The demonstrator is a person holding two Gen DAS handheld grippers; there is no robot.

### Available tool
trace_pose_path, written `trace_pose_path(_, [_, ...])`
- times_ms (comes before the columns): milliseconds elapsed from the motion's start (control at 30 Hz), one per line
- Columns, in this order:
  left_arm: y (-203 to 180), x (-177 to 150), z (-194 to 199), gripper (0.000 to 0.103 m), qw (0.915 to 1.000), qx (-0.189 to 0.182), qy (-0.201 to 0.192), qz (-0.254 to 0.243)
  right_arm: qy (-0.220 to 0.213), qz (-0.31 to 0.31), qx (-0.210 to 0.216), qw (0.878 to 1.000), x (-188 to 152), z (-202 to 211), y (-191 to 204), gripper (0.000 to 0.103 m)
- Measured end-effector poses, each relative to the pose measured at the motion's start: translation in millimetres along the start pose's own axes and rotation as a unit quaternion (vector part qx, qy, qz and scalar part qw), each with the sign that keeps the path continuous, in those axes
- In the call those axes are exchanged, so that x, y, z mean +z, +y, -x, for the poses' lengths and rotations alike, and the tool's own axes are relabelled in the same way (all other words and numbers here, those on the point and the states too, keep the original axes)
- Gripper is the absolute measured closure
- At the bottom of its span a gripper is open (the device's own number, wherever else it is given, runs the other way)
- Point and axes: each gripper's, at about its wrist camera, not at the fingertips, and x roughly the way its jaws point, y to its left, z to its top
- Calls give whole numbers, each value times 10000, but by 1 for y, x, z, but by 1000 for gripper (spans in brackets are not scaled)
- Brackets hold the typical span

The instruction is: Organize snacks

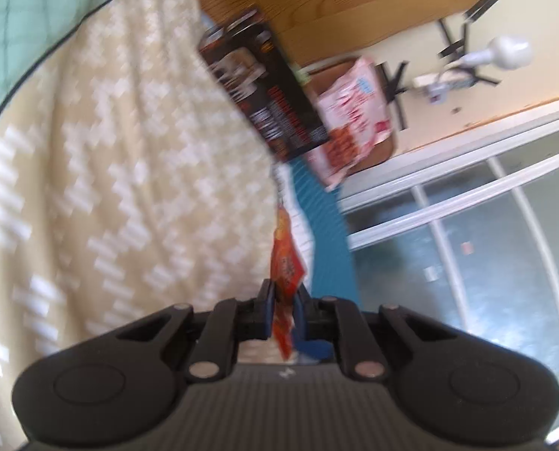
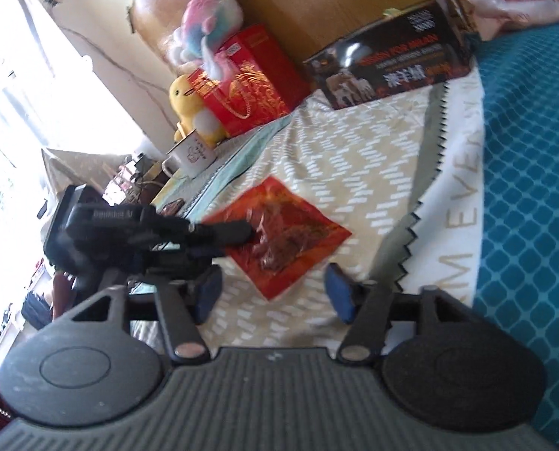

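- Your left tongs [image 1: 284, 302] are clamped on the edge of the snack packet [image 2: 279, 240]; your right tongs [image 2: 274, 293] stand apart, empty.
- The packet is flat, glossy, orange-red, lying on the bed's zigzag blanket [image 2: 339, 143].

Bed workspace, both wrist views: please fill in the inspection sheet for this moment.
Surface: bed cover with a beige zigzag print; teal patterned blanket along one side.
Job's things: red snack packet, pinched at one edge; dark printed box against a brown cardboard box; pink-and-white snack bag beyond it.
Clutter: red gift bag, yellow plush toy, pastel plush toy, white mug.
Grippers: left gripper shut on the red snack packet; right gripper open, nothing between its fingers, just short of the packet.
Cables: nothing seen.
Surroundings: bright window on one side, glass doors; views blurred.
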Motion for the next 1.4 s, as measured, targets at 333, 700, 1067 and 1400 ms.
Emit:
trace_pose_path(333, [-20,12,0,91,9995,-70,-102,-294,-395,-1158,1057,9868,29,3,-34,71])
trace_pose_path(700, [-86,91,-43,84,9833,778,-486,-1570,-1087,-192,329,9933,108,-10,-37,92])
trace_pose_path(1067, [-88,184,-144,66,9500,1963,-711,-2321,-1645,593,-1004,9795,193,-77,-74,88])
trace_pose_path(1400, [-87,160,-153,55,9029,3054,-1322,-2720,-2238,1367,-1846,9472,173,-76,-72,54])
